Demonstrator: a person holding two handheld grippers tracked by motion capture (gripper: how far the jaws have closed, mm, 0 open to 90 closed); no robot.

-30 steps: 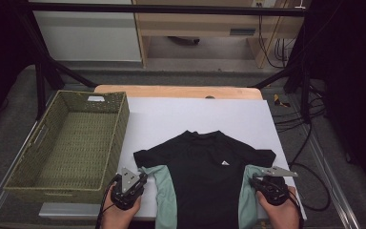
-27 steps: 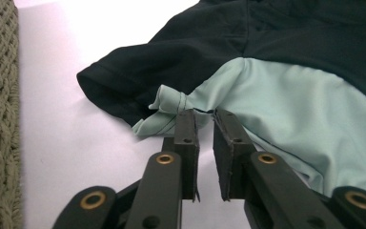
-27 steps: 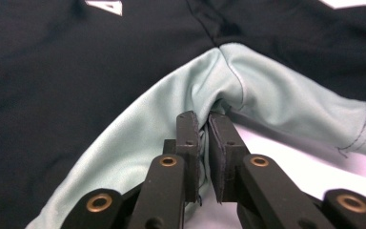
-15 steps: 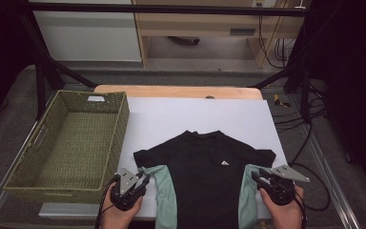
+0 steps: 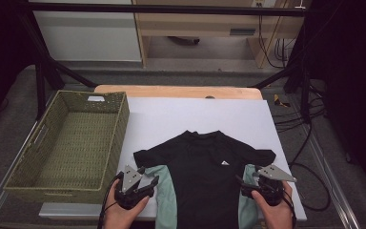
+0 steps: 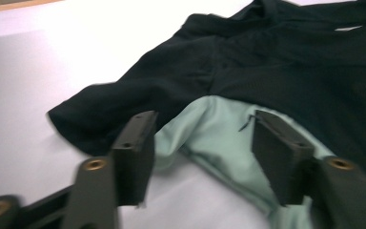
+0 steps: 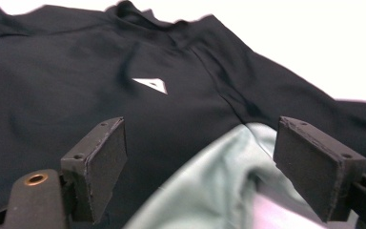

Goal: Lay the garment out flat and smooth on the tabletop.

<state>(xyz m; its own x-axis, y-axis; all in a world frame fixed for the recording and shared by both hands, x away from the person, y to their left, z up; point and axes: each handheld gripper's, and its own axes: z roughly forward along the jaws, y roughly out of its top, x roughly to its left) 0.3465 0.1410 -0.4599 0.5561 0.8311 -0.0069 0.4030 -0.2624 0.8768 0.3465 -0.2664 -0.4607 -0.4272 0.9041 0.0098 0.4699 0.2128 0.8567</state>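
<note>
A black T-shirt with a small white logo lies flat on the white table top, collar away from me. Pale green fabric shows along both its sides. My left gripper sits at the shirt's left side. In the left gripper view, this gripper is open, and the green fold lies loose between the pads. My right gripper is at the right side. In the right gripper view, it is also open above the green fabric. Both pairs of jaws have just been opening.
A green woven basket stands at the table's left, open side up. A wooden strip runs along the table's far edge. Cables trail on the floor to the right, and black frame legs stand at the back corners.
Both pairs of jaws have spread apart and let go of the green side folds, which now lie slack. The hands have stayed almost in place.
</note>
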